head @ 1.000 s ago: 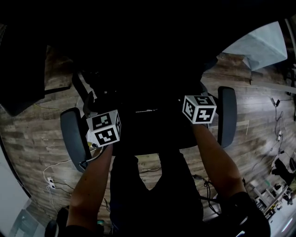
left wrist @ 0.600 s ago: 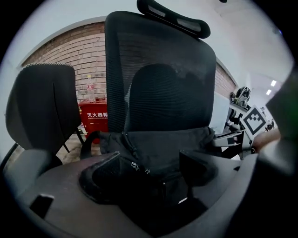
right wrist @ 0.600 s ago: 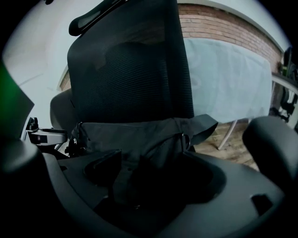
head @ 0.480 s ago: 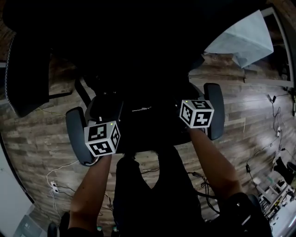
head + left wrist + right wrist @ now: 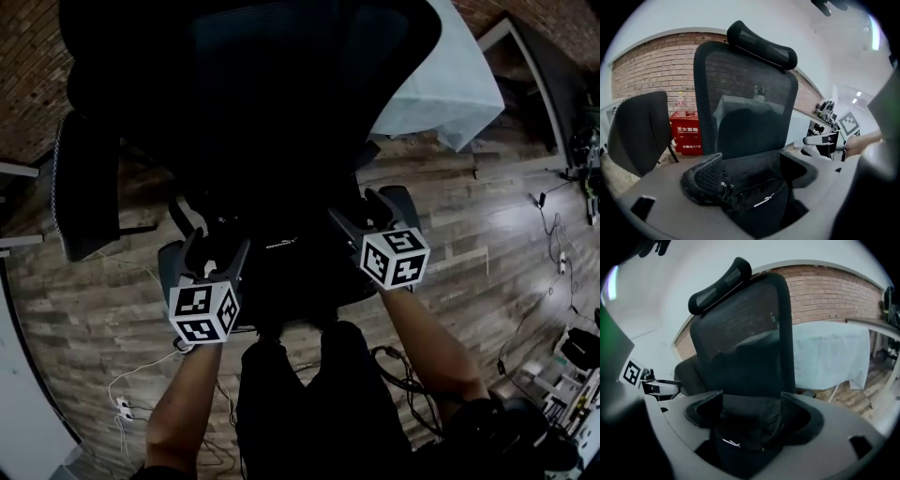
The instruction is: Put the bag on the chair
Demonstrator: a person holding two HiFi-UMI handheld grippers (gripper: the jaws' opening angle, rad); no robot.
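Fingers of our left gripper stand spread, and those of our right gripper are spread too; we see the black bag in the gap of each, gripped by neither. It lies on the seat of the chair, in front of the backrest, and we hold both grippers at the seat's front

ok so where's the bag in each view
Head view: the bag is at centre, on the chair seat.
Left gripper view: bottom centre, between the jaws, which stand apart.
Right gripper view: bottom centre, between the jaws, also apart.
Shared landmark: the chair backrest, above the bag in every view.
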